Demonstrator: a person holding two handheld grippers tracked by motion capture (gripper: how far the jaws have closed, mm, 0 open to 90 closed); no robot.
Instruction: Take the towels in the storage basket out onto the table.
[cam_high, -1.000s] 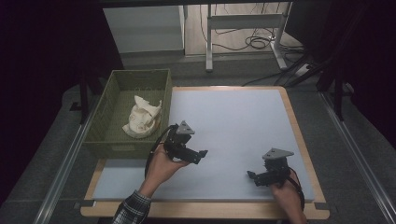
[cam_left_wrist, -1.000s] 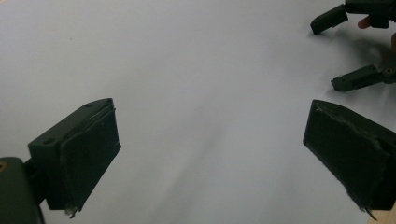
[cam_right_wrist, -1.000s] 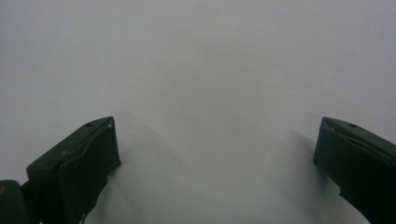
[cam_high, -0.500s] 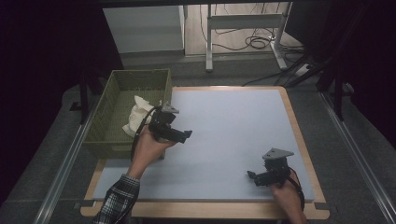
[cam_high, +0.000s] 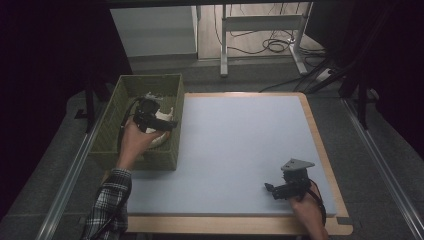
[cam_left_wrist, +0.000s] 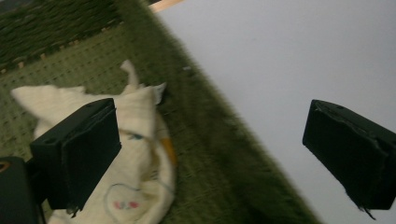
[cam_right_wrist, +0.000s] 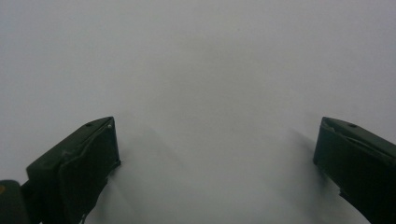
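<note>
Soft cream cloth (cam_left_wrist: 135, 154), knitted-looking and matt, with small stitched motifs, lying crumpled inside the basket. Woven olive-green basket (cam_high: 112, 135), coarse and rough in texture, fuzzy along the rim just beside the cloth. Smooth, matt pale grey-blue table mat (cam_high: 240, 145) right of the basket, without sheen. Light wooden table edge (cam_high: 320, 145) around that mat, plain finish. Black matt plastic left gripper (cam_left_wrist: 210, 140) over the basket, pad faces slightly grainy; same dull black plastic on the right gripper (cam_right_wrist: 215, 168), well apart from the basket. Checked woven sleeve (cam_high: 107, 205) below the basket.
</note>
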